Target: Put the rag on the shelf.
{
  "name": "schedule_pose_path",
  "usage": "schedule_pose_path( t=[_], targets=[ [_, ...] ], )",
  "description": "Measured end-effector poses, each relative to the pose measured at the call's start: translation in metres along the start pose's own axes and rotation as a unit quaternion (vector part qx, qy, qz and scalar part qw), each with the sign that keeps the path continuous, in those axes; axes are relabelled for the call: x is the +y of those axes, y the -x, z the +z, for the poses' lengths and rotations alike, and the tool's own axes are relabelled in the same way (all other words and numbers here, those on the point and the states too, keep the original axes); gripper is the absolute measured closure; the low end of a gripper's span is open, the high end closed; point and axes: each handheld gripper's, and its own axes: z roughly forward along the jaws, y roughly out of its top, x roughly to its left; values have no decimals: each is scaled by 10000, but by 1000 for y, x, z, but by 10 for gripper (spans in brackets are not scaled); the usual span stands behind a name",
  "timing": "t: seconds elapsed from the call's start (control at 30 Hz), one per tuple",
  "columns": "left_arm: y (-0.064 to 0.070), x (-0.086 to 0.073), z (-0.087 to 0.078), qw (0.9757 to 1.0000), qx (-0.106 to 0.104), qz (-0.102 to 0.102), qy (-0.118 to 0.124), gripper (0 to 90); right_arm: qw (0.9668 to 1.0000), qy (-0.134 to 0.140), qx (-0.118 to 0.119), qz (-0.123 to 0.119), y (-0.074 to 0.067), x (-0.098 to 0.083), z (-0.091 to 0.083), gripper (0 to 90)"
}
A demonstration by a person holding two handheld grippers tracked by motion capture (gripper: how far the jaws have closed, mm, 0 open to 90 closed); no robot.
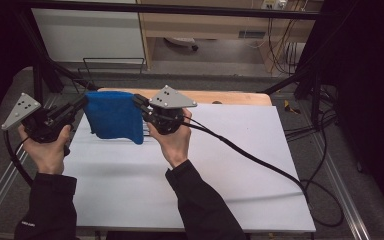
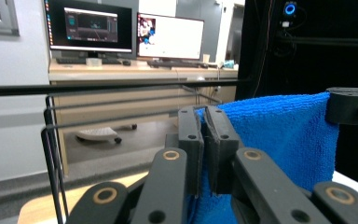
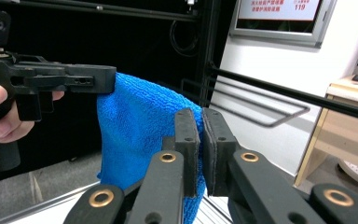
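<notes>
Above the white table [image 1: 230, 165], left gripper [image 1: 82, 102] and right gripper [image 1: 139, 103] each clamp the blue cloth [image 1: 114, 117]

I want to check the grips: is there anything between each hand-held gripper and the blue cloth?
Nothing visible. The left hand-held gripper and the right hand-held gripper each pinch a top corner of the blue cloth, which hangs above the table.
</notes>
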Motion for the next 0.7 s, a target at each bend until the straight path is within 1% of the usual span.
schedule_pose_path(
  t=[0.1, 0.27, 0.37, 0.7],
  targets=[
    [-2, 6, 1, 9999, 21, -24, 104, 856, 10000, 76, -22, -48, 0, 7, 2, 862],
    [-3, 17, 2, 9997, 62, 44, 237, 855, 9997, 158, -65, -182, -1, 17, 4, 862],
    [-4, 22, 3, 9995, 74, 27, 293, 855, 9996, 222, -74, -171, 0, 23, 5, 862],
    [-13, 39, 7, 9991, 156, 54, 384, 855, 9991, 313, -88, -275, 4, 44, 16, 862]
  ],
)
